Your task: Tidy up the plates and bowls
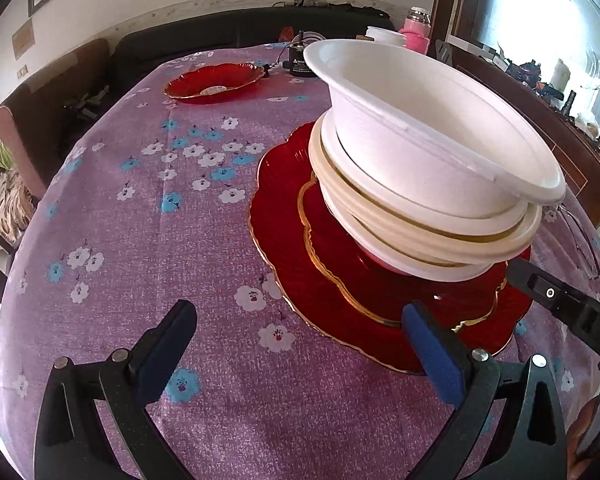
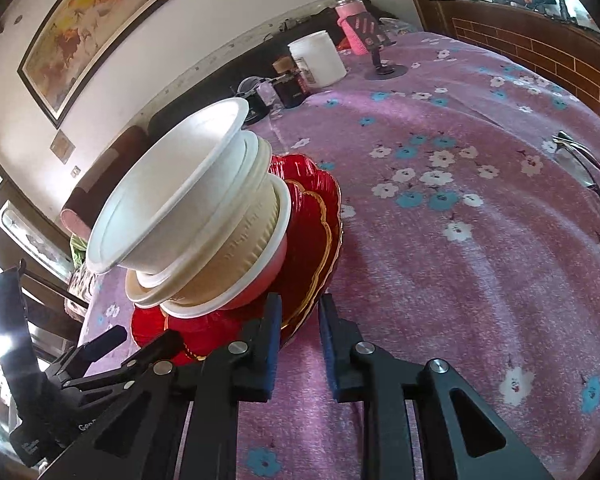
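A stack of white bowls [image 1: 432, 168] sits on a pile of red gold-rimmed plates [image 1: 340, 300]; the top bowl leans. A separate red plate [image 1: 216, 82] lies at the table's far side. My left gripper [image 1: 300, 344] is open, low over the tablecloth, with its right finger pad [image 1: 432, 356] at the plates' near rim. In the right wrist view the bowl stack [image 2: 188, 216] and red plates [image 2: 312, 224] show at left. My right gripper [image 2: 300, 344] is narrowly open beside the plates' rim and holds nothing.
The table has a purple flowered cloth [image 1: 140, 240]. At its far end stand a pink bottle [image 2: 352, 20], a white container [image 2: 318, 58], a phone stand [image 2: 380, 48] and dark jars. Eyeglasses [image 2: 584, 164] lie at the right. A chair [image 1: 40, 120] stands to the left.
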`<state>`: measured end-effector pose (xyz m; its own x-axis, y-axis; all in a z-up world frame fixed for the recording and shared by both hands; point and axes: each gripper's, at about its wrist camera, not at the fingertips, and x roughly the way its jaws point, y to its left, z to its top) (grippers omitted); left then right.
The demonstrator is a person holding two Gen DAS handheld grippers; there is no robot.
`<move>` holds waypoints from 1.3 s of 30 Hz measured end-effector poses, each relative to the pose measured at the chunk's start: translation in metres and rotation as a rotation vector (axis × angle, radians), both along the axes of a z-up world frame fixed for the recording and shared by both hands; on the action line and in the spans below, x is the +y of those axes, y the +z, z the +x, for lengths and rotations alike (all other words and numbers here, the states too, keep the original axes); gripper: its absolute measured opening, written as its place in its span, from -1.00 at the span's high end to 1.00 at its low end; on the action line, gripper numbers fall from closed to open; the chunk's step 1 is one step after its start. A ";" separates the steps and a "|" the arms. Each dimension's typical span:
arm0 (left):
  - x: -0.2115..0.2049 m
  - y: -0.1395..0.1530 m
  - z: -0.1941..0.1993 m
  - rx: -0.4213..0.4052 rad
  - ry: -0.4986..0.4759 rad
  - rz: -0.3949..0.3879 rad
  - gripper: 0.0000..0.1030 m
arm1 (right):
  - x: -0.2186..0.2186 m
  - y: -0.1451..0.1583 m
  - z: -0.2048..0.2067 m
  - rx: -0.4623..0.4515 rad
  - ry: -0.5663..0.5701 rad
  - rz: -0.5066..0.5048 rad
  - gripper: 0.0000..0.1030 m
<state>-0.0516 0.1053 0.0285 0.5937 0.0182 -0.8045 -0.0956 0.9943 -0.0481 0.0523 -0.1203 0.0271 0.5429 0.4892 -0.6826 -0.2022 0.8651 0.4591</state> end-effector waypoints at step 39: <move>-0.036 0.012 -0.108 -0.229 -0.030 0.080 -0.99 | -0.024 0.022 -0.099 -0.229 -0.066 -0.087 -0.34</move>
<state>-0.1594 0.0691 0.0406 0.7614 0.0565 -0.6458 -0.0621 0.9980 0.0141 -0.0471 -0.1447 0.0490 0.7172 0.3922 -0.5760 -0.2343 0.9142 0.3307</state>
